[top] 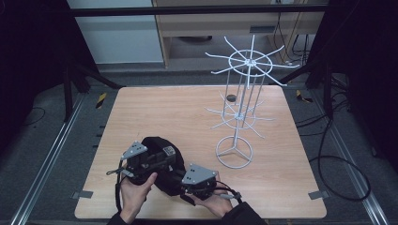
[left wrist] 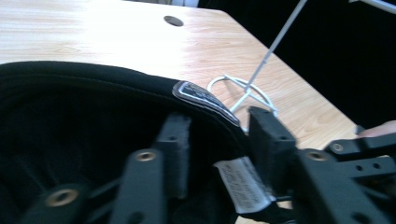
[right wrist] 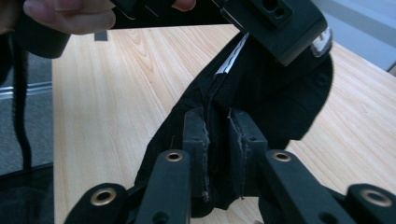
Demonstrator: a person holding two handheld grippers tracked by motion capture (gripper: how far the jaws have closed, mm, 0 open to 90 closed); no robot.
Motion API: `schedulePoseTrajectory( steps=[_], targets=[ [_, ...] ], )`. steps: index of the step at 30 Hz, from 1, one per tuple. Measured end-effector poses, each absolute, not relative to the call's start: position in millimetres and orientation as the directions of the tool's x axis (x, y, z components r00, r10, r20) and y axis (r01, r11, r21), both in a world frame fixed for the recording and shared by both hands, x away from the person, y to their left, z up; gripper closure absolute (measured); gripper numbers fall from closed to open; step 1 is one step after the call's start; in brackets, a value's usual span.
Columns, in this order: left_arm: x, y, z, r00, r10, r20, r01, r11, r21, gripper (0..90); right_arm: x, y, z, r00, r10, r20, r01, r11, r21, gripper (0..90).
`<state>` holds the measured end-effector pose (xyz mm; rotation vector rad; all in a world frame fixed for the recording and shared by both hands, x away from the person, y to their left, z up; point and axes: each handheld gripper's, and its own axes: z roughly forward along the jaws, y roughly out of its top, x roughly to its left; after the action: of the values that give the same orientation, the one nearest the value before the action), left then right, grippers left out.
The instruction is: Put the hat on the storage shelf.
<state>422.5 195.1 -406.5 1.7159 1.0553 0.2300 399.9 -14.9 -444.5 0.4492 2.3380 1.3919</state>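
While both hands work at the near edge of the wooden table [top: 155, 108], a black cap [top: 159, 143] sits between the two grippers, lifted slightly at the person's side of the tabletop and left of centre in the high view. From the left gripper view, the left gripper [left wrist: 219, 149] has its jaws set around the cap's rim: one pad lies inside the dark hollow of the cap, the other outside beside a white sewn label [left wrist: 243, 184], with a small patch badge [left wrist: 203, 99] on the fabric just above; the pads stand a little apart from the cloth, so this claw is spread around the rim rather than pinching it. In the right gripper view, the right gripper [right wrist: 217, 140] has its two pads drawn close on a fold of the cap's black fabric, pinching a strap-like band that runs up between them. The left hand [top: 136, 192] and the right hand [top: 213, 201] come in from the bottom of the high view. Farther back on the right half of the table stands a white wire display rack [top: 239, 108] with radiating hooks on two tiers and a ring base, well apart from the cap, and a small dark round hole [top: 231, 97] lies near it
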Motion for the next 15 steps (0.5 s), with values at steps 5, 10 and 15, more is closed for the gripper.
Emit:
schedulePoseTrajectory(
  steps=[5,10,15],
  targets=[
    [420.5,198.2,-404.2,0.607,0.727,-0.321,0.514,-0.051,0.857,76.8,399.8,-20.1,-439.0,-0.89,0.446,-0.099,0.108,0.416,0.903,66.0],
    [417.4,205.8,-397.4,0.615,0.729,-0.3,0.484,-0.048,0.874,80.8,396.9,-35.9,-427.0,-0.881,0.47,-0.062,0.116,0.34,0.933,56.1],
    [414.4,212.5,-389.3,0.637,0.715,-0.29,0.443,-0.031,0.896,81.3,403.0,-57.0,-417.4,-0.846,0.532,-0.031,0.145,0.285,0.947,52.5]
  ],
)
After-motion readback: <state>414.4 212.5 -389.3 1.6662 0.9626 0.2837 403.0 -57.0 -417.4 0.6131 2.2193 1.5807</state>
